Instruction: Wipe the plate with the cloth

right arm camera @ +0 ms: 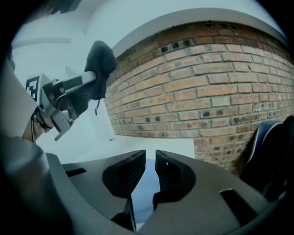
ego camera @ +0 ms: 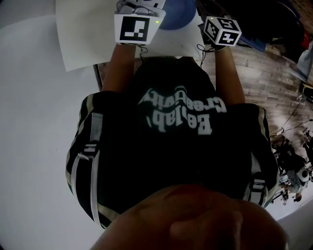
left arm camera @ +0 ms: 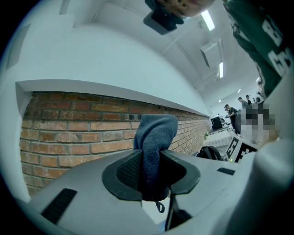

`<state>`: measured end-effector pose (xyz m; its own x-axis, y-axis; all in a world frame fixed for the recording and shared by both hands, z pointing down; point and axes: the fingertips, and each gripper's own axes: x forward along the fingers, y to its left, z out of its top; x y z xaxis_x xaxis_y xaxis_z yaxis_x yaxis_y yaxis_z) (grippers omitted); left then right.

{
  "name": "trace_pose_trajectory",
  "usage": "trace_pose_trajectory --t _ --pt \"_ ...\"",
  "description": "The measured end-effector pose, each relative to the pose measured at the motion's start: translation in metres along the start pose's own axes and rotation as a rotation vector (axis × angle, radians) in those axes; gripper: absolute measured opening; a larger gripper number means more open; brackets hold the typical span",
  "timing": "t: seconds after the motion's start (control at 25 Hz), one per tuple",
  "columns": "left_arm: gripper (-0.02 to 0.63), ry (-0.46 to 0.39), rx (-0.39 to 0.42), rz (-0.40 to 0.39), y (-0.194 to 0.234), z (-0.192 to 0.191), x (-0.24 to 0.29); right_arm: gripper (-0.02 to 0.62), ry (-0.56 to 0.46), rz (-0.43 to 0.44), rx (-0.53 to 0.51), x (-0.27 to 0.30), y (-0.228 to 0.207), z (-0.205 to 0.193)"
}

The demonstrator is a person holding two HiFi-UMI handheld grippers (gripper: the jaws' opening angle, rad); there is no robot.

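Left gripper view: ribbed pads [left arm camera: 130, 172] pinch soft blue cloth [left arm camera: 155, 133].

Steep look down own torso: dark shirt [ego camera: 176, 146] with white lettering fills centre. Both forearms reach toward top edge. Left cube [ego camera: 132, 28] and right cube [ego camera: 222, 30] up top, blue plate [ego camera: 175, 14] between them, cut by frame edge. White table [ego camera: 29, 122] left, white sheet [ego camera: 83, 34] beside left cube. Wood floor [ego camera: 264, 73] right

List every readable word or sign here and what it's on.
"Creativity", upside down, on the shirt.
"Be…lab" beneath it, middle letter unclear.
Marker cubes: square patterns, no letters.
Shirt print in the left gripper view: cut off, unreadable.
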<state>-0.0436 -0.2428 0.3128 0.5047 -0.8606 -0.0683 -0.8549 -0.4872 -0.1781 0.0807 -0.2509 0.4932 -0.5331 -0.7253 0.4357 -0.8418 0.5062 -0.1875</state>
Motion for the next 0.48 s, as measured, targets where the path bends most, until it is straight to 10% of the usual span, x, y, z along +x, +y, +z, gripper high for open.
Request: trace_pose_trajectory --t 0.48 --pt "0.104 0.010 0.011 0.015 0.007 -0.001 0.002 0.084 0.265 -0.049 0.373 0.015 -0.028 -0.113"
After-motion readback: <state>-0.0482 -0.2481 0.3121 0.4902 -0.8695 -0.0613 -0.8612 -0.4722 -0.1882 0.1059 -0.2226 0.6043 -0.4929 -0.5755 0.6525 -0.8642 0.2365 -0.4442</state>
